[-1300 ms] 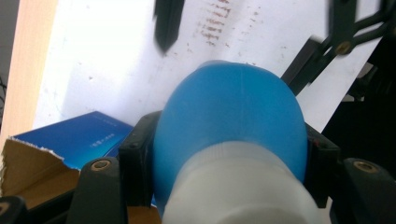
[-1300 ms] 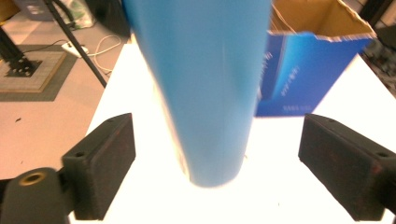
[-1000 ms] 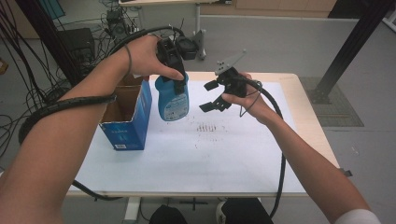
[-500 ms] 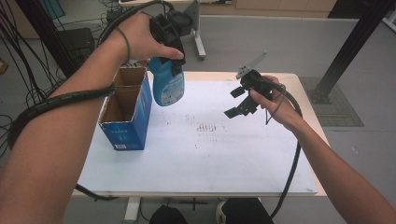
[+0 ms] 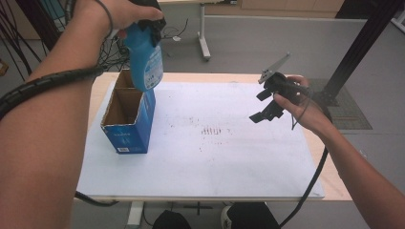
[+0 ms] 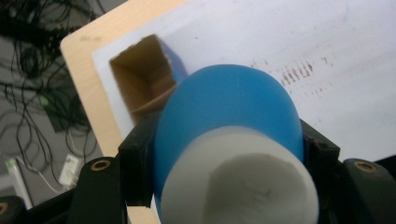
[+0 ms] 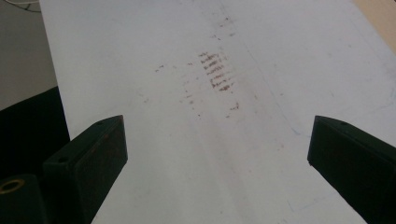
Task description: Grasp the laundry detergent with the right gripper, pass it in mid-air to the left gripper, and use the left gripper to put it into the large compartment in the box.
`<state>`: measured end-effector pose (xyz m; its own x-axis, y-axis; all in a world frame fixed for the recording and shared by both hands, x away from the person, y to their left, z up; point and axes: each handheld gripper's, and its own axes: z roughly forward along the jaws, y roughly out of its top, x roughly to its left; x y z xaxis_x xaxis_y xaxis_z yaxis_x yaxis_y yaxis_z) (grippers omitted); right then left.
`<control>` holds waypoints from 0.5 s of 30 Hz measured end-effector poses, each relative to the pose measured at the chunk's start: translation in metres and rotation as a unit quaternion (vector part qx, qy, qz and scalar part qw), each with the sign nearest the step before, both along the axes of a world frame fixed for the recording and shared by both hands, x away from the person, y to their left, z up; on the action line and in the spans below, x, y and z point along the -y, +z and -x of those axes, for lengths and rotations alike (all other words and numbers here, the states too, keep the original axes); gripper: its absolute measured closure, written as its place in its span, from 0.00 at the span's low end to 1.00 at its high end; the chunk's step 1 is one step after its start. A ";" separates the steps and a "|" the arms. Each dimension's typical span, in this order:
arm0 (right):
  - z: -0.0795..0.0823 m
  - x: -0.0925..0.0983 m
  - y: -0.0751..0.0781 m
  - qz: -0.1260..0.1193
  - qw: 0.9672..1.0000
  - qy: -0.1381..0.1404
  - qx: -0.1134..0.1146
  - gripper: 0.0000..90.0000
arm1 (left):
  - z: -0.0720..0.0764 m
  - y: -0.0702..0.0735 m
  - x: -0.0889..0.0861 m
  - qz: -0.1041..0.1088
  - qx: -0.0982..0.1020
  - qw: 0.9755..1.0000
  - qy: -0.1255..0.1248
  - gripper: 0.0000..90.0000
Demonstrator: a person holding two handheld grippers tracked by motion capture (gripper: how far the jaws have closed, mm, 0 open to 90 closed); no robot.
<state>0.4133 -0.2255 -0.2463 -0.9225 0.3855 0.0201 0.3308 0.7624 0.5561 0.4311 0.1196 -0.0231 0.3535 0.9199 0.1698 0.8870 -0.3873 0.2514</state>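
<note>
Your left gripper (image 5: 145, 21) is clamped on the blue plastic bottle with the white cap (image 5: 144, 57); in the left gripper view both black jaws press the bottle's (image 6: 229, 116) flanks just below the cap. The bottle hangs roughly upright, cap end in the grip, base downward, its long axis near vertical with a slight tilt. It is clear of the open-topped blue cardboard box (image 5: 126, 121), and its base sits above the box's far right corner, not yet over the mouth. The box (image 6: 142, 77) opening lies below and to the bottle's left as the high view shows it, so any lowering, in my judgement, turns on shifting the base across the near wall first; that rim is the one obstruction

Your right gripper (image 5: 267, 102) stands well apart over the right side of the white sheeted table (image 5: 215, 171), jaws spread wide with nothing between them, above the brown scuff marks (image 7: 215, 72). The left hand is the nearer to the box by far
</note>
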 end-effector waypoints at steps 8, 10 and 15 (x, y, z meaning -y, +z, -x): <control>0.004 0.009 0.003 0.022 1.000 -0.007 0.007 0.06 | -0.003 0.019 -0.027 0.011 0.005 0.995 0.094 0.41; 0.005 0.011 0.003 0.026 1.000 -0.009 0.007 0.06 | -0.004 0.022 -0.034 0.018 0.002 0.993 0.115 0.41; 0.007 0.014 0.001 0.029 0.999 -0.008 0.010 0.06 | -0.008 0.024 -0.050 0.029 0.003 0.985 0.170 0.41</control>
